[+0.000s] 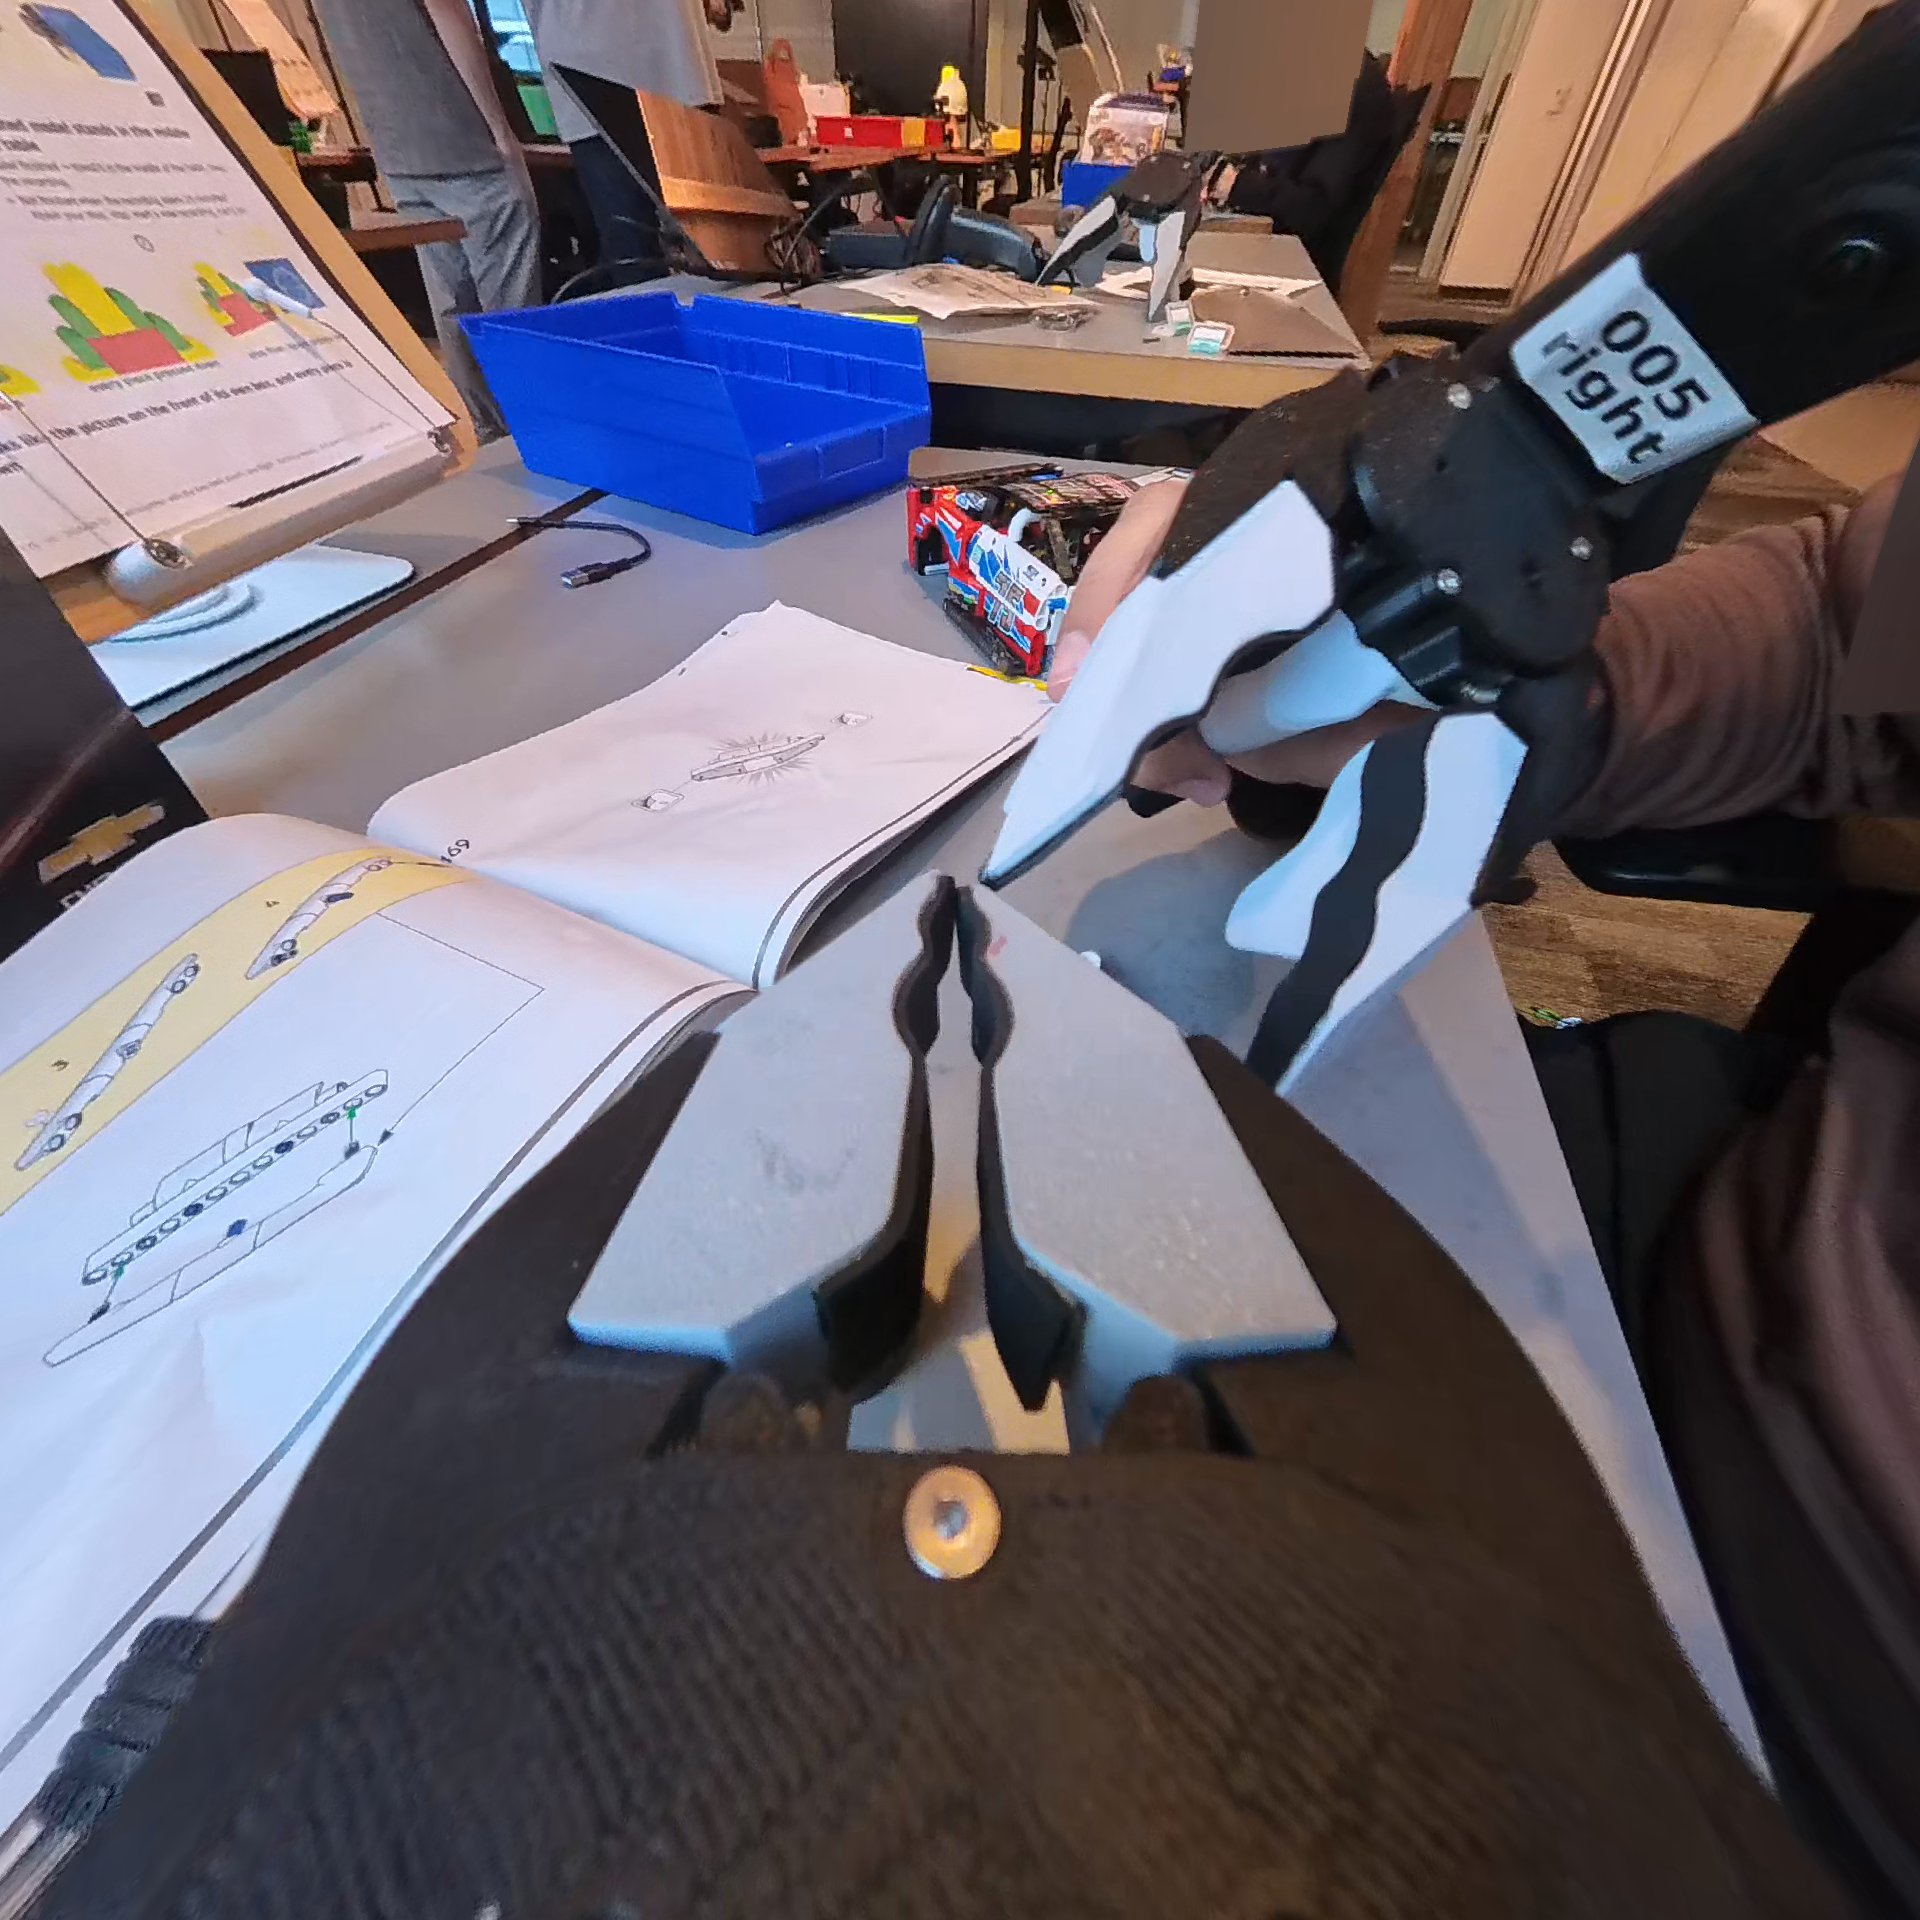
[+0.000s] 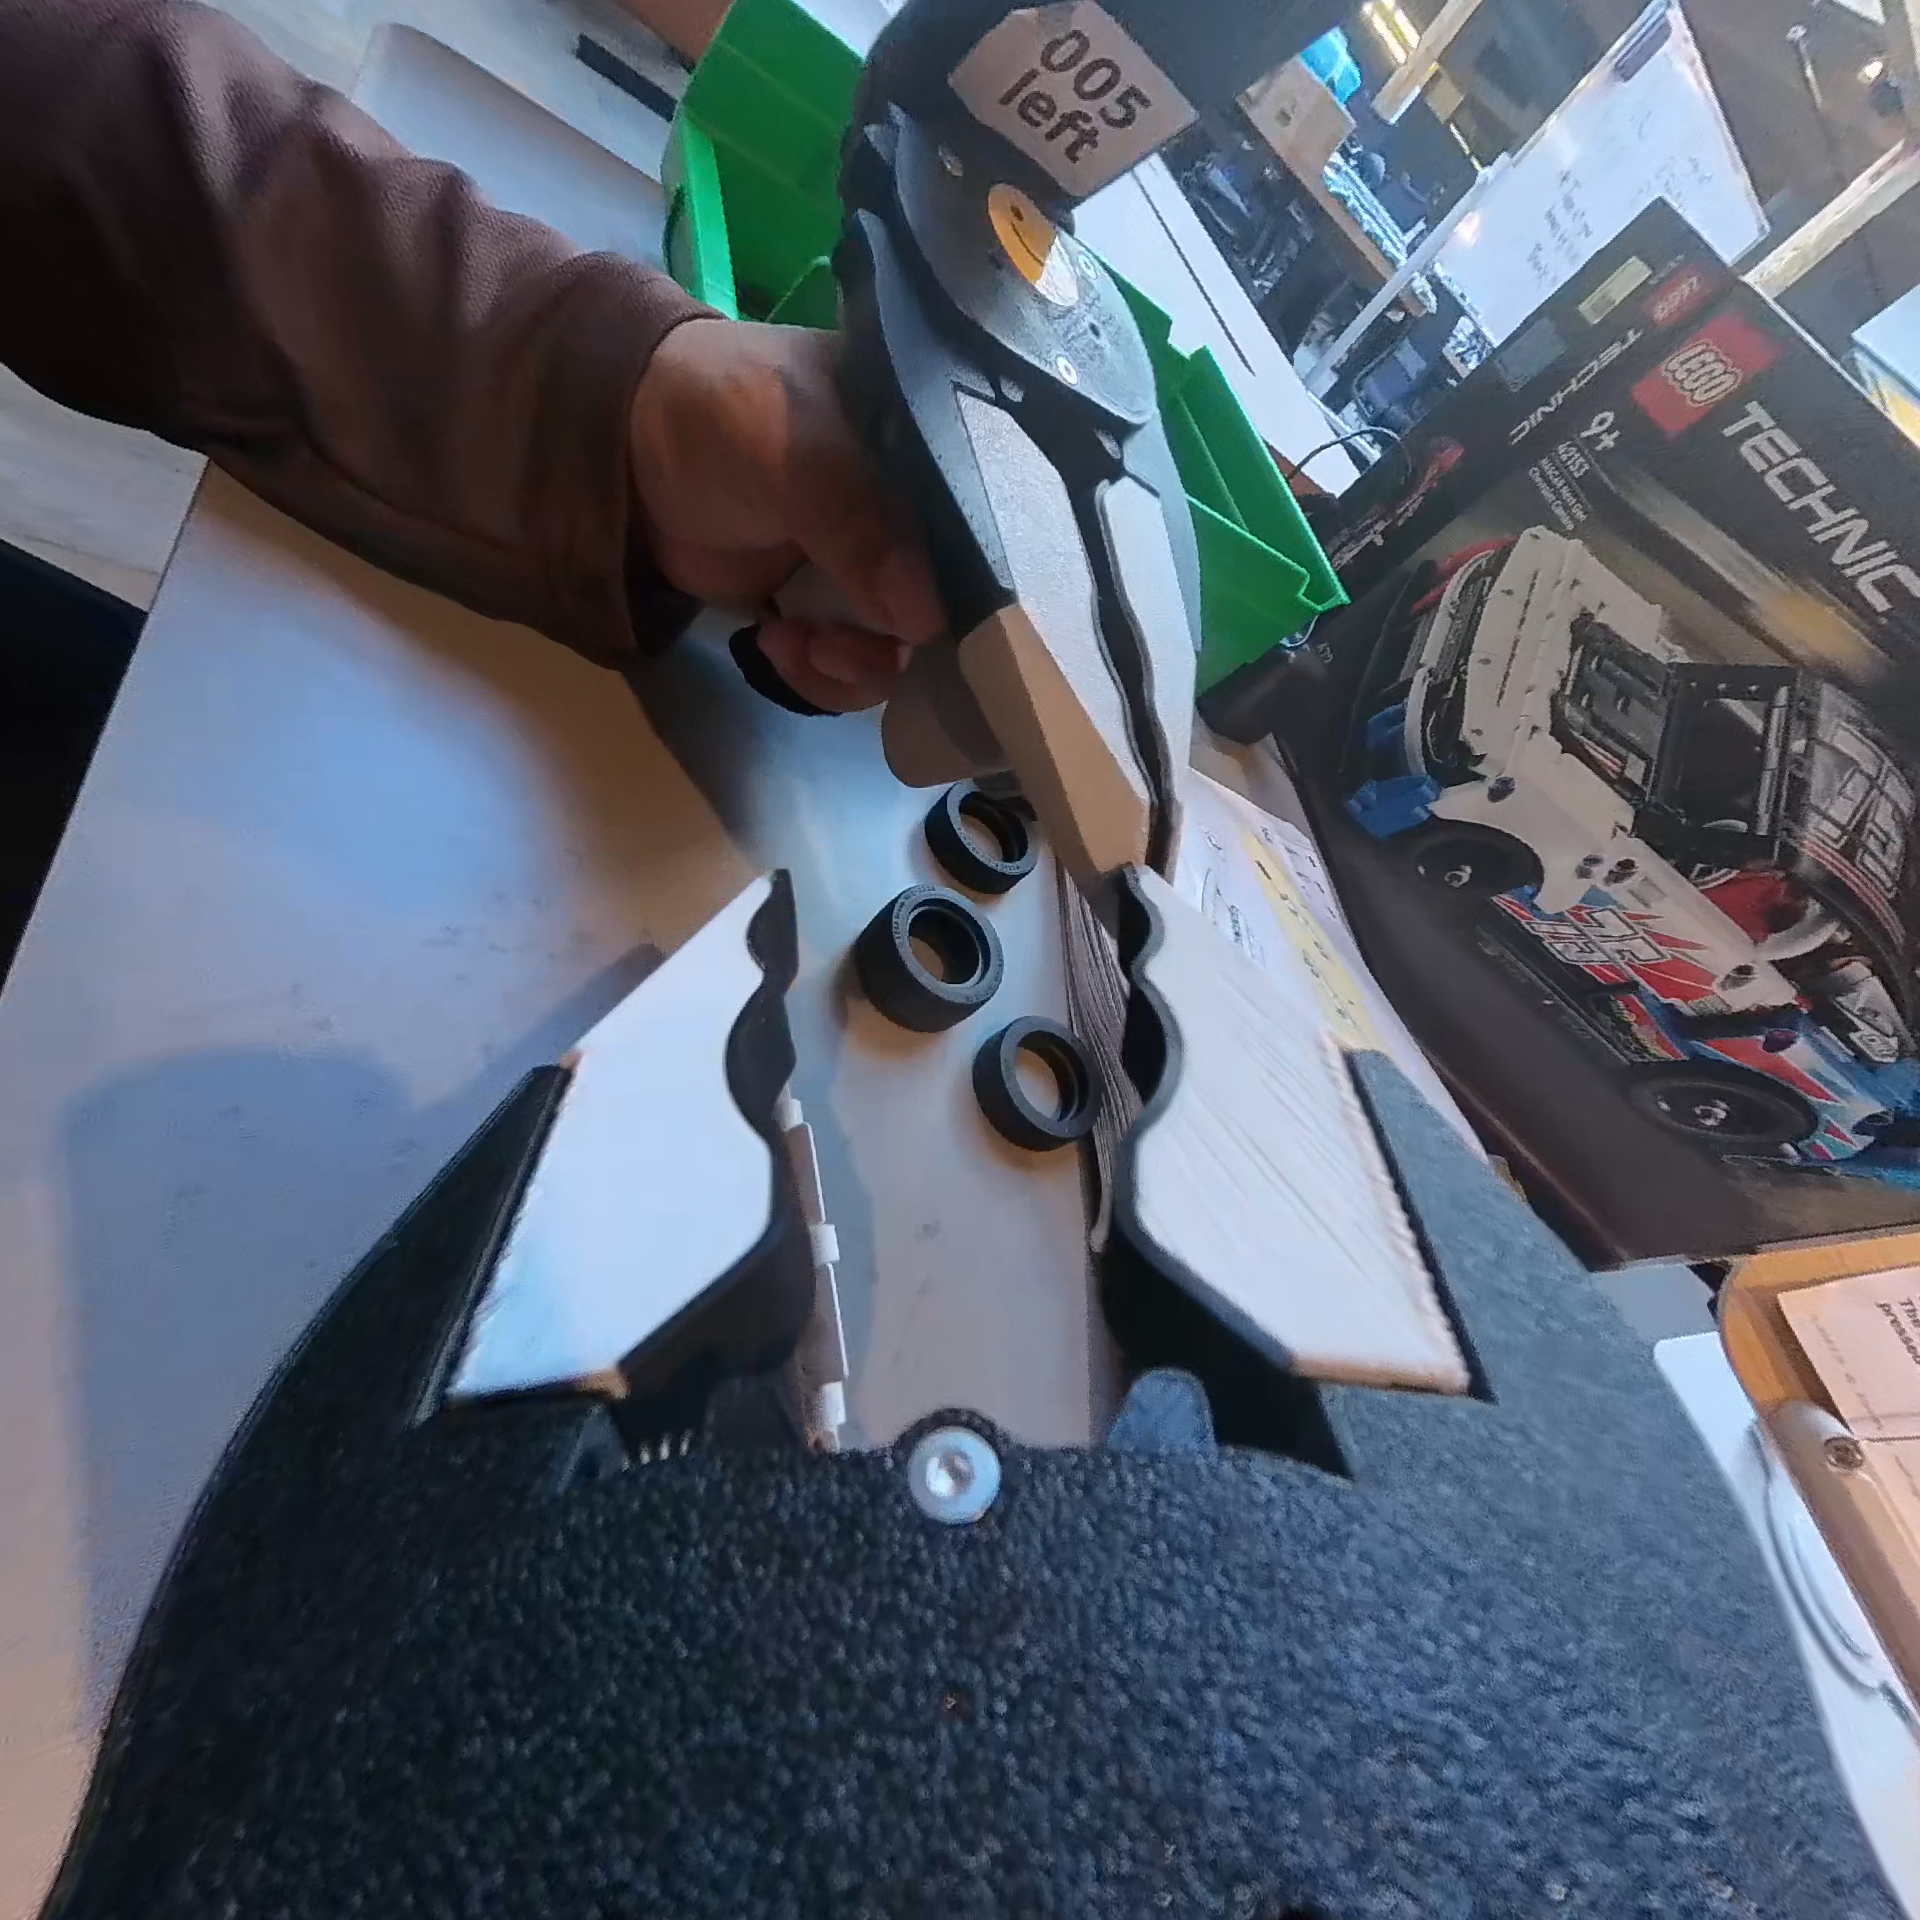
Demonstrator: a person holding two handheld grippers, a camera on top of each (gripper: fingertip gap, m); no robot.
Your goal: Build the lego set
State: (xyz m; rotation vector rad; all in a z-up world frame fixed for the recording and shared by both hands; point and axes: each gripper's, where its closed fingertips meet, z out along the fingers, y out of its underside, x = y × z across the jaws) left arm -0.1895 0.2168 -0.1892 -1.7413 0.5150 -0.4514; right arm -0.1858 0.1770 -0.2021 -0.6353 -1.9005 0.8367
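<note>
While left tool (image 1: 954, 896) closed, right tool (image 2: 951, 883) spread; tyres (image 2: 928, 958), booklet (image 1: 312, 1091) ahead.

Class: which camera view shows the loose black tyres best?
The right wrist view: three black tyres lie on the table between the open right gripper fingers. The left wrist view shows none of them.
</note>
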